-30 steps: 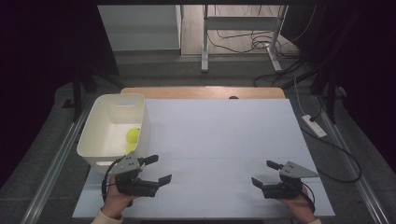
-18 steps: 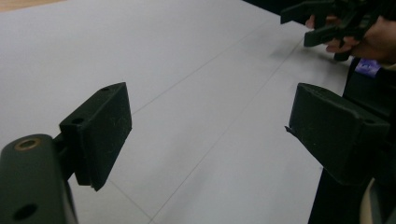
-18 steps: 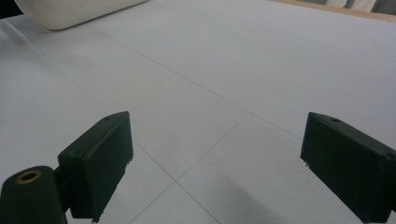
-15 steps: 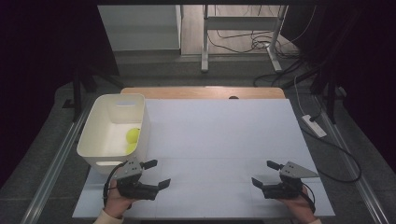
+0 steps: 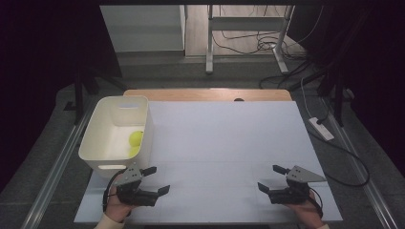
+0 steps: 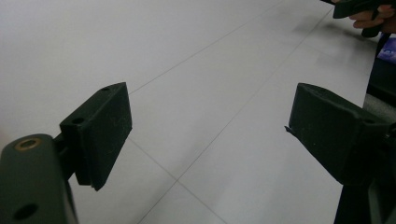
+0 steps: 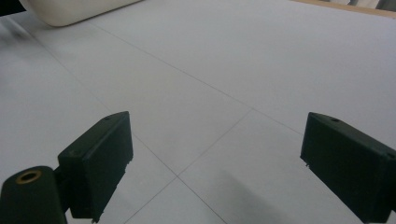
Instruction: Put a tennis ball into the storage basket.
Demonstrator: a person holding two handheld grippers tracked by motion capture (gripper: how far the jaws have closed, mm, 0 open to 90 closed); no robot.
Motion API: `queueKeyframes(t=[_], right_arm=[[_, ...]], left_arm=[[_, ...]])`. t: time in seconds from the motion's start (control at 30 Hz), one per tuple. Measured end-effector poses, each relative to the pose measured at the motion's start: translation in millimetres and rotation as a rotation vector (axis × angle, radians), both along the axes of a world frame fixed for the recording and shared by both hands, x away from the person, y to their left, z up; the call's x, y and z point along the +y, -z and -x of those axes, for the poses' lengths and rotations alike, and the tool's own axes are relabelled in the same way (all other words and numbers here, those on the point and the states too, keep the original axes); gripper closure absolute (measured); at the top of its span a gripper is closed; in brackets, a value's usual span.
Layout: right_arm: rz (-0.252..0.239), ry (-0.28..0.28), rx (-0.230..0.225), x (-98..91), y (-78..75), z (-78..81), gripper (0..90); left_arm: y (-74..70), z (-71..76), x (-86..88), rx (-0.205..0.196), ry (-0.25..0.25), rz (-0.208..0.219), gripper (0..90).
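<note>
Cream-white bin [image 5: 114,138], apparently yellow-green balls [image 5: 136,138], white gridded table [image 5: 224,143], black grippers.

The person's forearms get chopped off by the bottom edge up top. In the right gripper view the white bin [image 7: 79,10] is clipped at the top. The yellow-green ball [image 5: 136,138] is too small to identify.

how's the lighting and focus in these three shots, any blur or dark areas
High view: the white table surface is evenly lit and the surroundings fall to near black. Left gripper view: the close black jaws look soft. Right gripper view: the cream plastic bin at the top edge is slightly blurred, and a faint shadow lies between the jaws.
</note>
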State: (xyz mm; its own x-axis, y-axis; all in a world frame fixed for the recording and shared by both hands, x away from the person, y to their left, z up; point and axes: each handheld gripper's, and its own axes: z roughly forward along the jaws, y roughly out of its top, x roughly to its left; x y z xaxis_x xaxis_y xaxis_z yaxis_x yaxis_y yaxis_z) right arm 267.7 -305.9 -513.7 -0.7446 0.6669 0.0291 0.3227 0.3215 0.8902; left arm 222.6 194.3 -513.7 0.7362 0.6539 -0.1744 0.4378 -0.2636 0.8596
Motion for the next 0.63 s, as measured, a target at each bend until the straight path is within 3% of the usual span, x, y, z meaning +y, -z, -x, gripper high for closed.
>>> queueKeyframes(t=[0.63], right_arm=[[-0.012, -0.012, -0.002, -1.1, -0.6, 1.4, 9.1]], left_arm=[[0.7, -3.1, -1.8, 0.01, -0.004, 0.008, 14.4]])
